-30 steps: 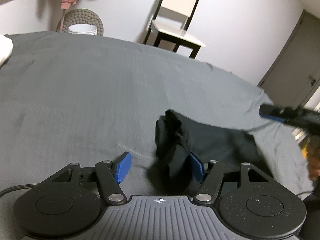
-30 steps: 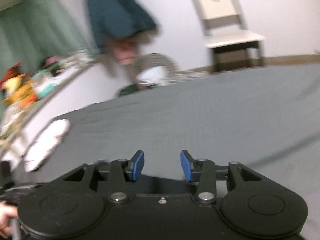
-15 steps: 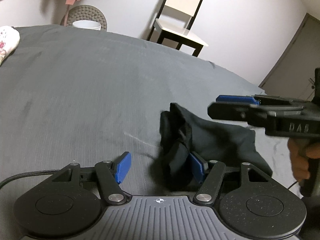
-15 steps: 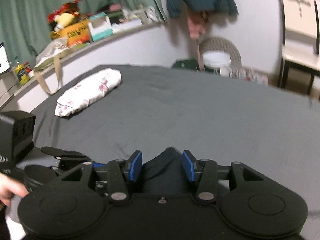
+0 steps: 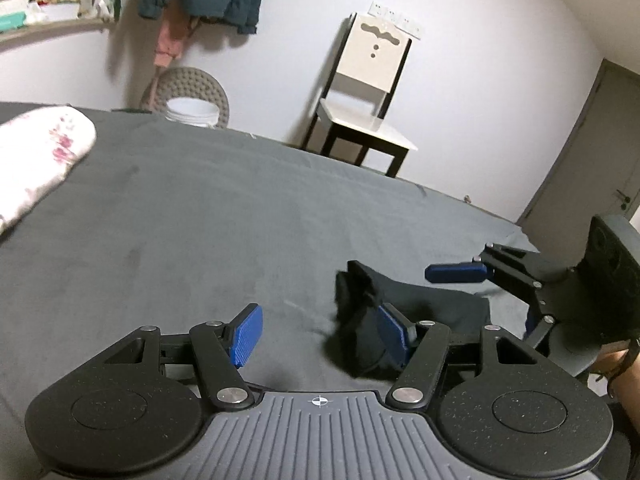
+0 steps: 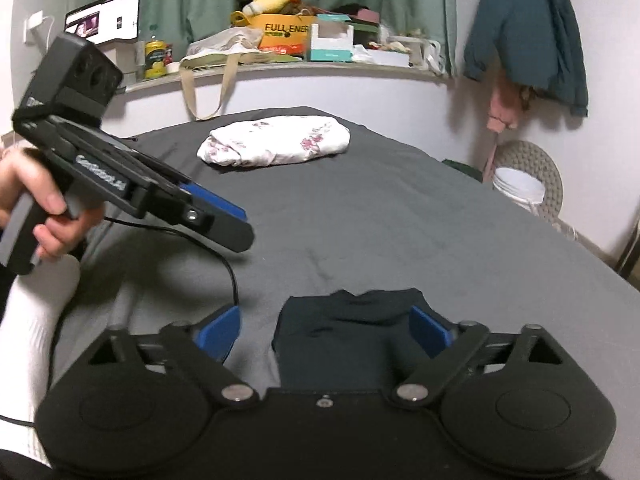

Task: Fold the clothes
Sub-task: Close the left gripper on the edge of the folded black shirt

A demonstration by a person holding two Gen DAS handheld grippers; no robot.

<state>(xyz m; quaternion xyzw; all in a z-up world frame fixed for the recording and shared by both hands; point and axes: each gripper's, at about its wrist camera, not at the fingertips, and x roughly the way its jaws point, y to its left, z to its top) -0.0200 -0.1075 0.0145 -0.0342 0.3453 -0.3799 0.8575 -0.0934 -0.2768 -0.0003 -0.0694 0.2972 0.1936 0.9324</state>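
A small black garment (image 6: 348, 330) lies crumpled on the dark grey bed sheet (image 6: 380, 220). My right gripper (image 6: 324, 332) is open wide, and the garment lies between its two blue pads without being pinched. In the left wrist view the same black garment (image 5: 360, 312) bunches against the right-hand pad of my left gripper (image 5: 320, 334), which is open and holds nothing. A blue fingertip (image 5: 456, 273) of the right gripper hovers just above the garment's far side. The left gripper (image 6: 224, 216) hangs in the air, left of the garment, in a person's hand (image 6: 48, 200).
A folded white floral cloth (image 6: 276, 146) lies at the far side of the bed. A cable (image 6: 232, 276) trails across the sheet from the left gripper. Beyond the bed stand a chair (image 5: 368, 92), a white bucket (image 5: 194, 112) and a cluttered shelf (image 6: 300, 36).
The right gripper swung round over the black garment and its fingers spread wider around it. The left gripper stayed open beside the garment while its view tilted upward.
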